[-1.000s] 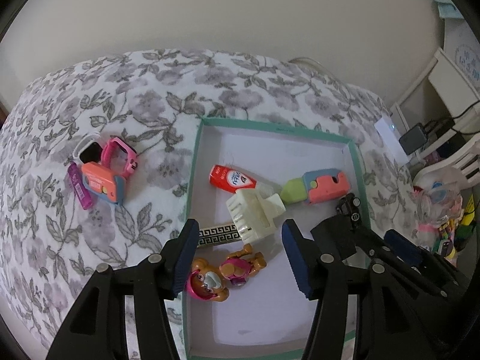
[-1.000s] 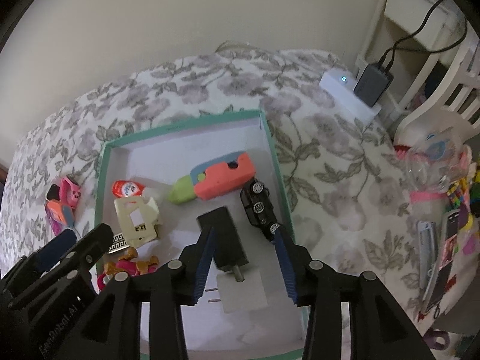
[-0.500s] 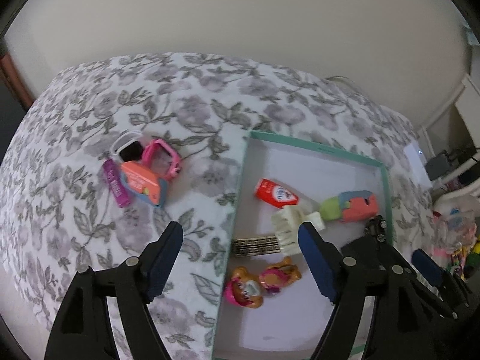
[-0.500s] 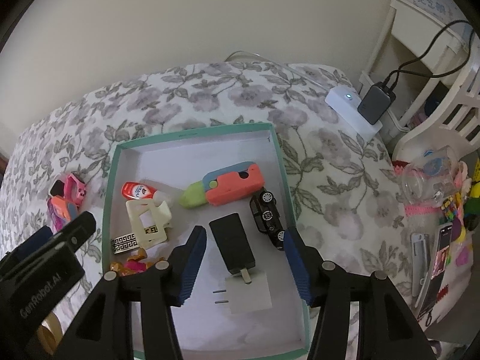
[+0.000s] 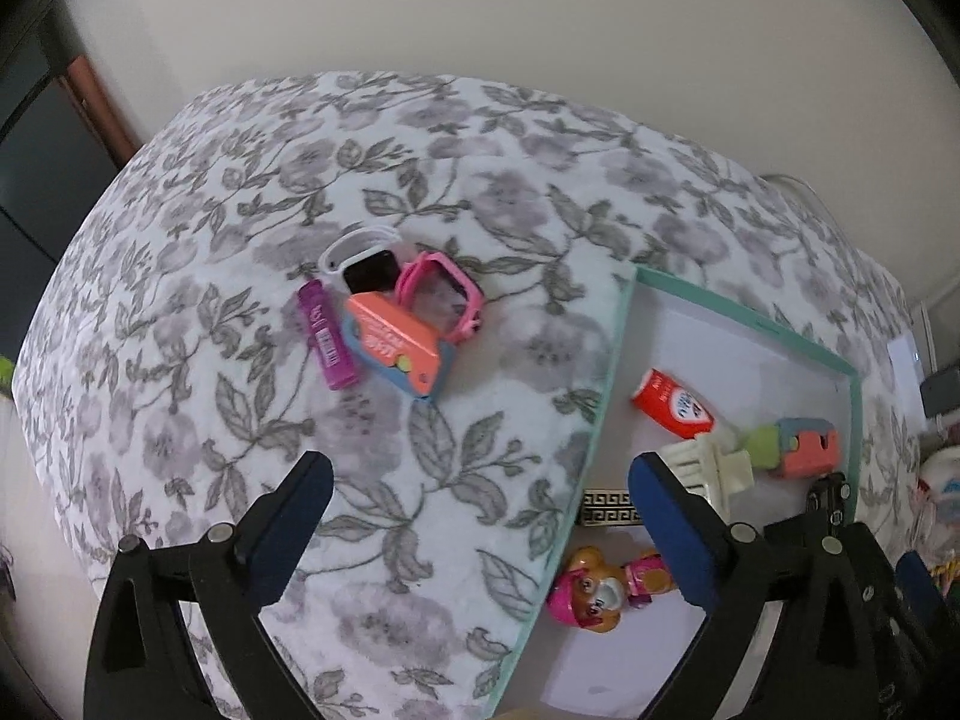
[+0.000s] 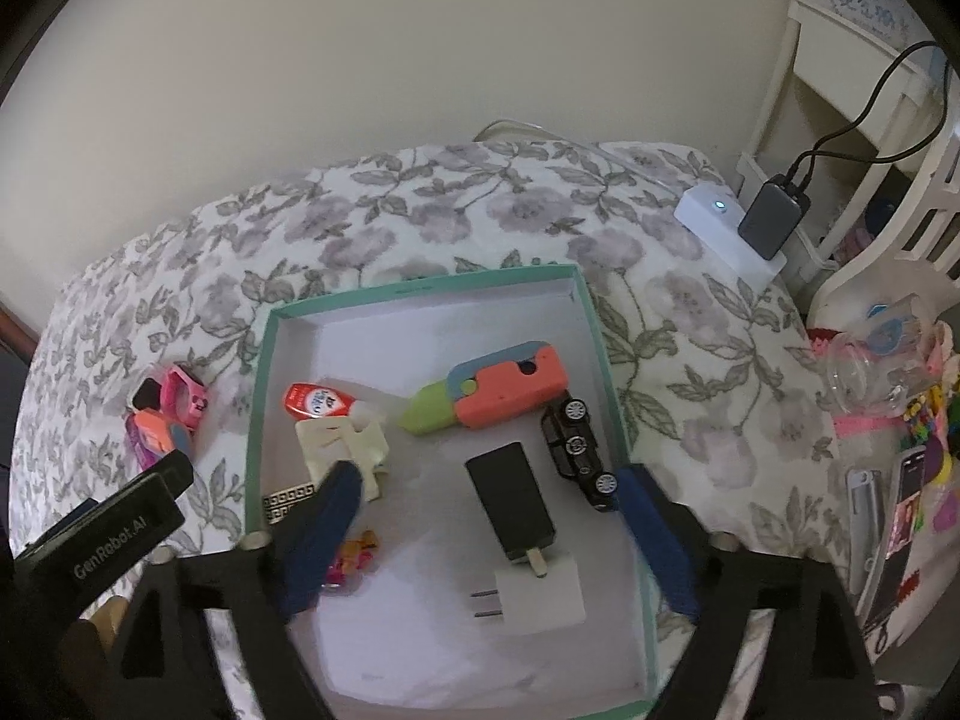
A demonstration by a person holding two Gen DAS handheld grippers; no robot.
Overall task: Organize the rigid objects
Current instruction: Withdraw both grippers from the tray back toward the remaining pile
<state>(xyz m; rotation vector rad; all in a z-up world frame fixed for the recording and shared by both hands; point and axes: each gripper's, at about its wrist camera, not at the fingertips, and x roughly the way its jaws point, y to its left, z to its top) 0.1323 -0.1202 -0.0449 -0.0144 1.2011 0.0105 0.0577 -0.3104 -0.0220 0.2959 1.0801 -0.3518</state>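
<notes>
A teal-rimmed white box [image 6: 603,360] lies on the floral bedspread [image 5: 420,192]. Inside it are a black charger [image 6: 510,498], a white plug [image 6: 543,597], a black toy car [image 6: 579,453], an orange-and-green toy [image 6: 492,393], a red tube [image 5: 672,403], a cream clip [image 5: 714,471] and a toy dog [image 5: 591,597]. Left of the box, on the bedspread, lie a pink watch [image 5: 441,294], an orange-and-blue toy [image 5: 396,348], a purple tube [image 5: 329,336] and a white-strapped watch [image 5: 366,261]. My left gripper [image 5: 480,531] hangs over the box's left rim, its jaws opening and empty. My right gripper [image 6: 489,540] straddles the charger without touching it, jaws still opening.
A white power strip with a dark adapter [image 6: 747,222] sits at the bed's far right corner. White furniture [image 6: 840,138] and a pile of small items with a phone [image 6: 900,516] stand to the right. A wall [image 5: 480,30] runs behind the bed.
Both grippers have opened wide. The right one let go of the black charger, which now lies in the box. The left gripper swung left from over the box toward the bedspread items.
</notes>
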